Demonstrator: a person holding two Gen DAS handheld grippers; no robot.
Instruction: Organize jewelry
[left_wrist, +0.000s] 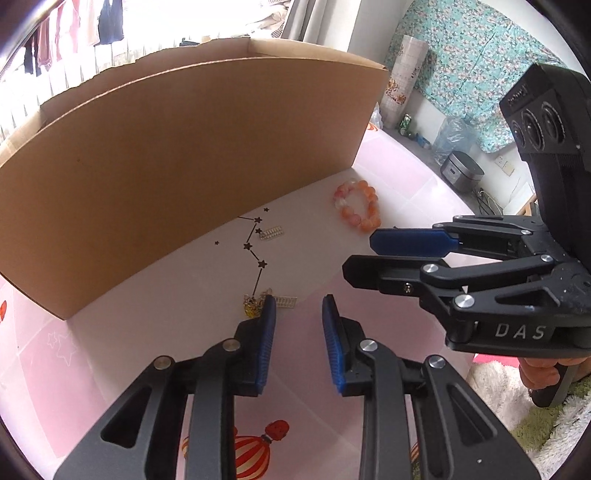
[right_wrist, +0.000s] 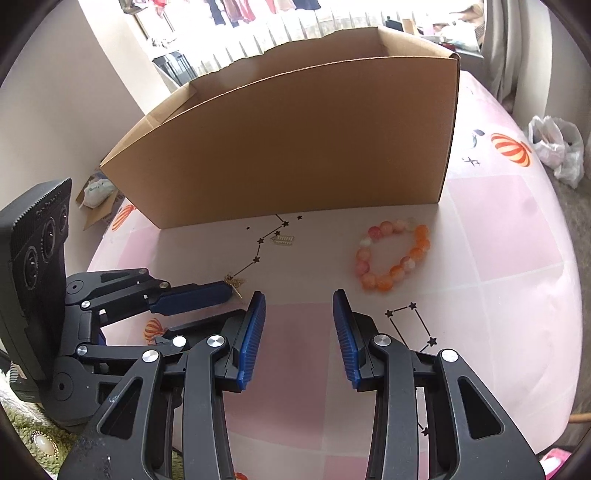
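Cardboard box (right_wrist: 295, 144) bounds the tabletop (right_wrist: 498, 229) rear; bead bracelet (right_wrist: 393, 254) lies ahead of the right gripper (right_wrist: 299, 314), fingers released; left gripper (left_wrist: 298, 314) likewise released.

The left gripper (left_wrist: 298, 308) points toward twelve o'clock in its own view, its blue-padded fingers (left_wrist: 267, 343) spread apart with nothing between them. The right gripper (right_wrist: 299, 308) does likewise in its view, fingers (right_wrist: 345, 336) parted and empty. From the left camera, the right gripper (left_wrist: 364, 254) reaches in from three o'clock, a hand (left_wrist: 541, 373) on its handle.
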